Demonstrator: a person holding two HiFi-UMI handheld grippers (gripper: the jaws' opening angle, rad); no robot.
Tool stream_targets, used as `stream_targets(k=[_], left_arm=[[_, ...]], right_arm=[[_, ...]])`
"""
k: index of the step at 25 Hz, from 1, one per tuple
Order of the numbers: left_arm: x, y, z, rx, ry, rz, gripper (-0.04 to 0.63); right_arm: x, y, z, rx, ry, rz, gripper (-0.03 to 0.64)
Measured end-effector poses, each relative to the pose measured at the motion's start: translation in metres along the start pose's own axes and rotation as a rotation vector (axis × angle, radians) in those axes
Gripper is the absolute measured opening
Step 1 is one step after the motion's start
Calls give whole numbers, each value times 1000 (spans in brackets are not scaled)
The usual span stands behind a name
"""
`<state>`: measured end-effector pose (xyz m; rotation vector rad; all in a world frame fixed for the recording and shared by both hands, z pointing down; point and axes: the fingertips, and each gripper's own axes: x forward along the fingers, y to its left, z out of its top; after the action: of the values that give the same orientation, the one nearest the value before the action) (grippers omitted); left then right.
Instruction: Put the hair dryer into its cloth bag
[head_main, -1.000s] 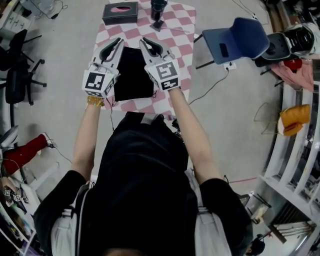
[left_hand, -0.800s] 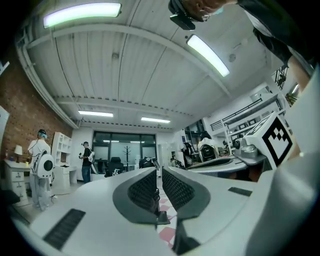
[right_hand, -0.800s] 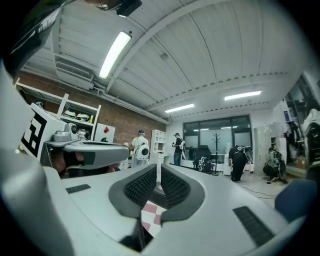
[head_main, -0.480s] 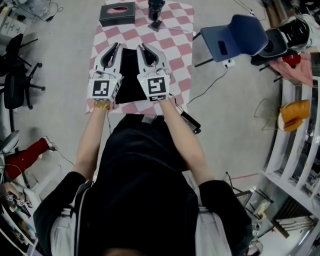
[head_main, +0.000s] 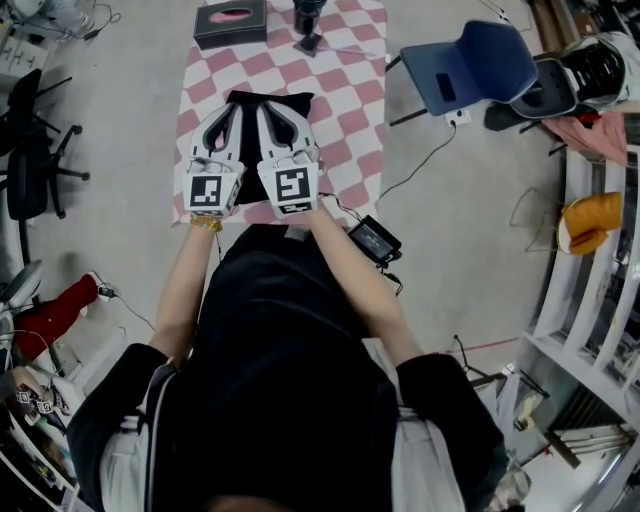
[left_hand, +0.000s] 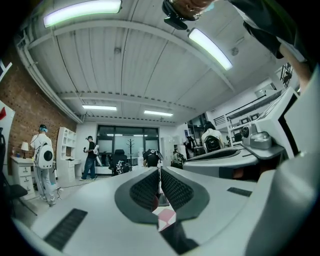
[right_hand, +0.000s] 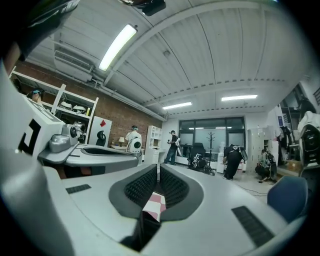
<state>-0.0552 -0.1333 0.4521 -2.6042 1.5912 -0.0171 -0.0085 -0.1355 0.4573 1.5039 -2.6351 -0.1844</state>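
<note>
The black cloth bag (head_main: 272, 103) lies flat on the pink-and-white checked table (head_main: 352, 130). Both grippers hover side by side over its near part and point level, away from me. My left gripper (head_main: 233, 107) (left_hand: 159, 168) has just been closing, and its jaws now stand together with only a slit and nothing clamped between them. My right gripper (head_main: 263, 108) (right_hand: 158, 165) is shut as well, also with nothing in it. Under each pair of jaws I see black cloth and a patch of checked tablecloth. The black hair dryer (head_main: 308, 16) stands at the table's far edge, apart from both grippers.
A dark tissue box (head_main: 230, 22) sits at the table's far left corner. To the right of the table stands a blue chair (head_main: 470, 68), with cables on the floor. A black device (head_main: 375, 240) lies on the floor near my right arm. Office chairs stand at the left.
Both grippers flanked the bag a second ago. They have since come together, sunk, and drawn back toward me over its near part. The bag and hair dryer have not moved.
</note>
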Motion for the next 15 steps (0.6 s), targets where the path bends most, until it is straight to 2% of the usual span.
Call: stream_targets(k=[6, 9, 15], left_arm=[[-9, 1, -22, -35, 42, 12, 14], [-10, -4, -25, -49, 63, 0, 14], [-12, 2, -32, -32, 64, 22, 14]], right_arm=[[-3, 14, -16, 31, 55, 27, 26], [-3, 16, -22, 12, 59, 25, 23], [-2, 15, -28, 11, 75, 14, 17]])
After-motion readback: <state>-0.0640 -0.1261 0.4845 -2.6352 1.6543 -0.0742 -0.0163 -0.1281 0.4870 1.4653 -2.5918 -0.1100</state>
